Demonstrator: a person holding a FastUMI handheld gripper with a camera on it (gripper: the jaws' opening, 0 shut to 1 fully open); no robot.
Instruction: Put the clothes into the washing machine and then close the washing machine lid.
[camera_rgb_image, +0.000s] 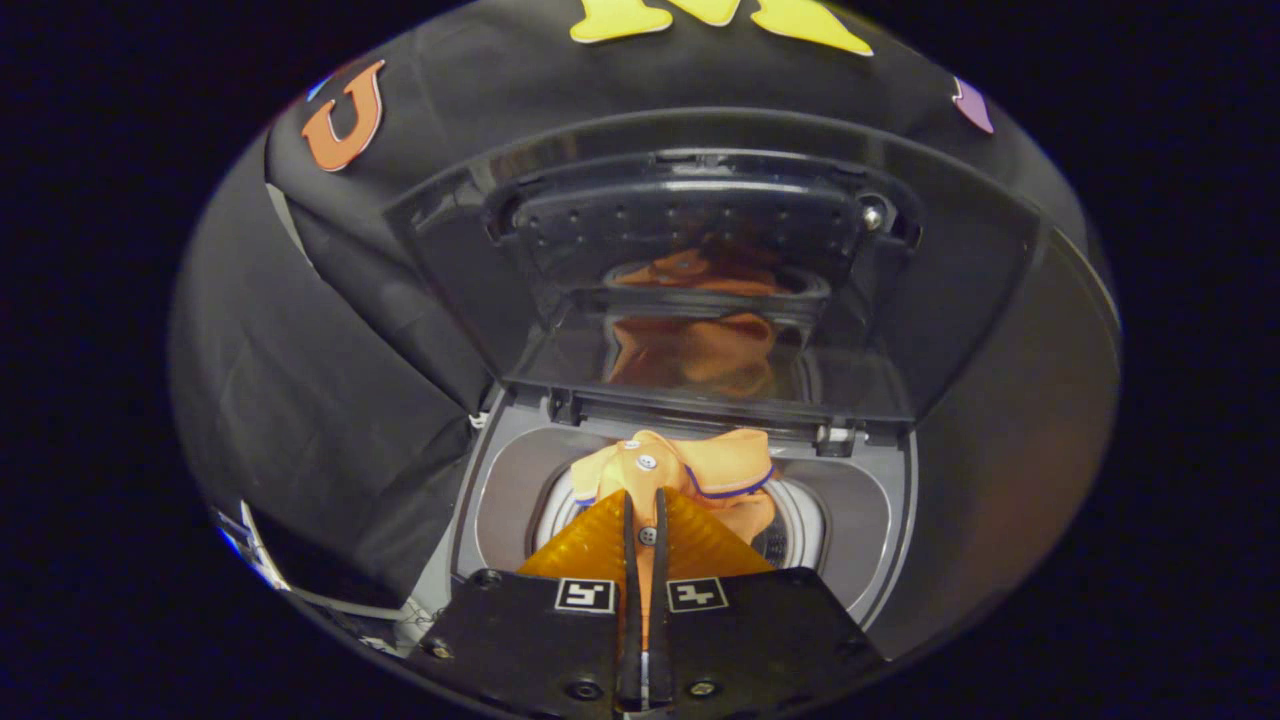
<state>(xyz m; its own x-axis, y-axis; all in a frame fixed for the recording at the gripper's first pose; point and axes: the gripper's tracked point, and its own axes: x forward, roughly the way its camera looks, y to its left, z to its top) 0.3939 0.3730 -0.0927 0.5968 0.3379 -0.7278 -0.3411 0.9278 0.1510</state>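
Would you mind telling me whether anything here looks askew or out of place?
Nothing looks damaged or spilled. The orange shirt is bunched over the drum opening, pinched between the gripper fingers. The lid stands open behind it, mirroring the shirt.

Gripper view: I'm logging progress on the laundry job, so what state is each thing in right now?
Washing machine lid: open, standing up behind the tub, reflecting the orange fabric.
Washing machine tub: opening uncovered, garment hanging over it.
Orange shirt: bunched, pinched between the fingers, over the tub mouth, not yet released.
Gripper: shut on the orange shirt, fingers nearly together with fabric between them.
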